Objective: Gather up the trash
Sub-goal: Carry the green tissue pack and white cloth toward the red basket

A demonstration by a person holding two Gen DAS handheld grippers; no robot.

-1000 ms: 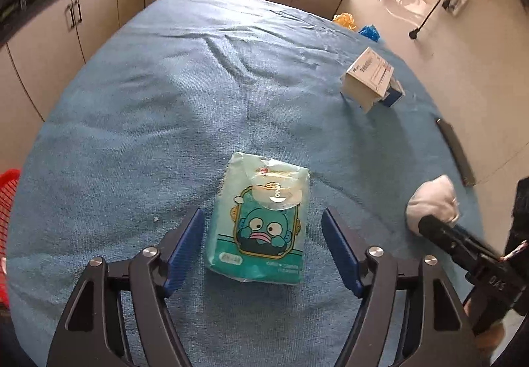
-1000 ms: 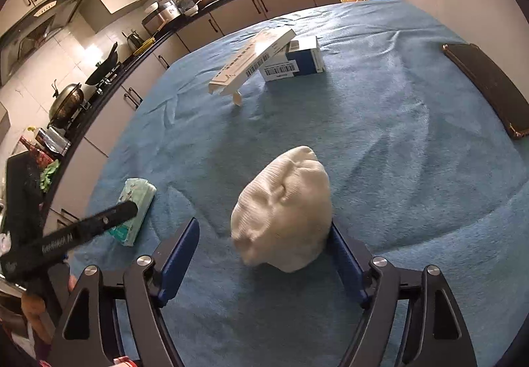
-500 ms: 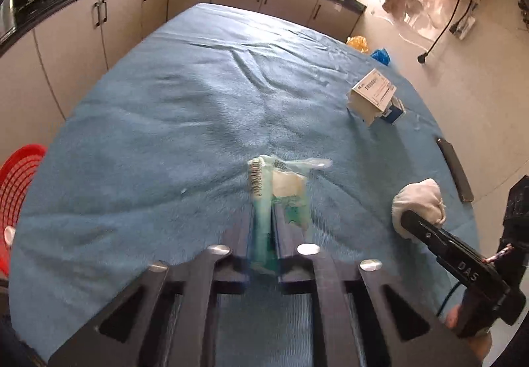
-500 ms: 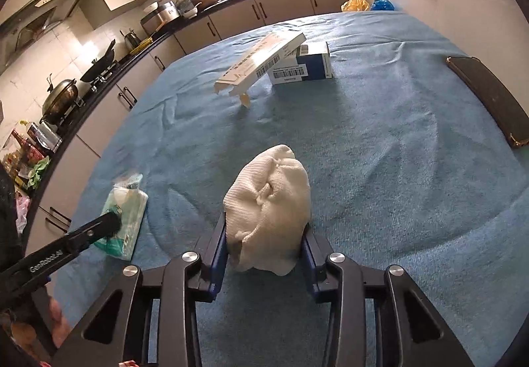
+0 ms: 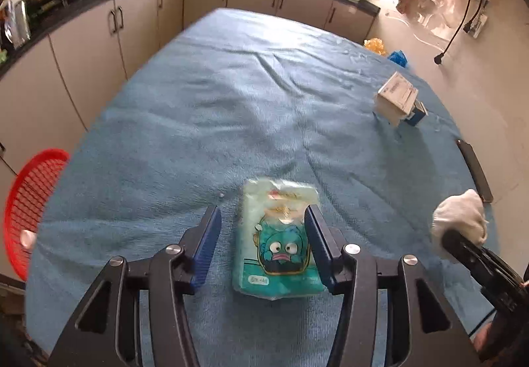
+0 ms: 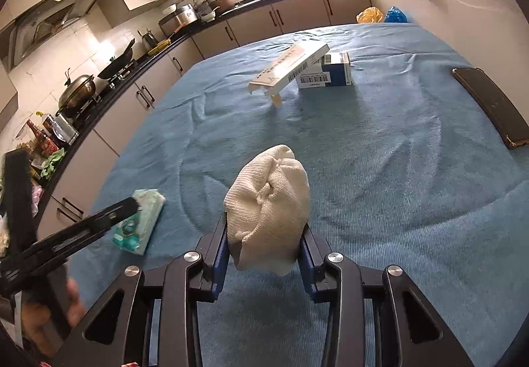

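A teal tissue packet with a cartoon face lies flat on the blue tablecloth. My left gripper straddles it with its jaws opening. The left pad stands clear of the packet and the right pad is at its edge. The same packet shows at the lower left of the right wrist view, under one finger of the left gripper. My right gripper is shut on a crumpled white wad and holds it just above the cloth. The wad also shows at the right of the left wrist view.
A red mesh basket stands off the table's left edge. Two cardboard boxes lean together at the far side. A black phone lies by the right edge. Kitchen cabinets run along the left and back.
The left gripper pinched the packet on edge, then spread its jaws, and the packet lies flat again. The right gripper closed on the white wad and raised it a little.
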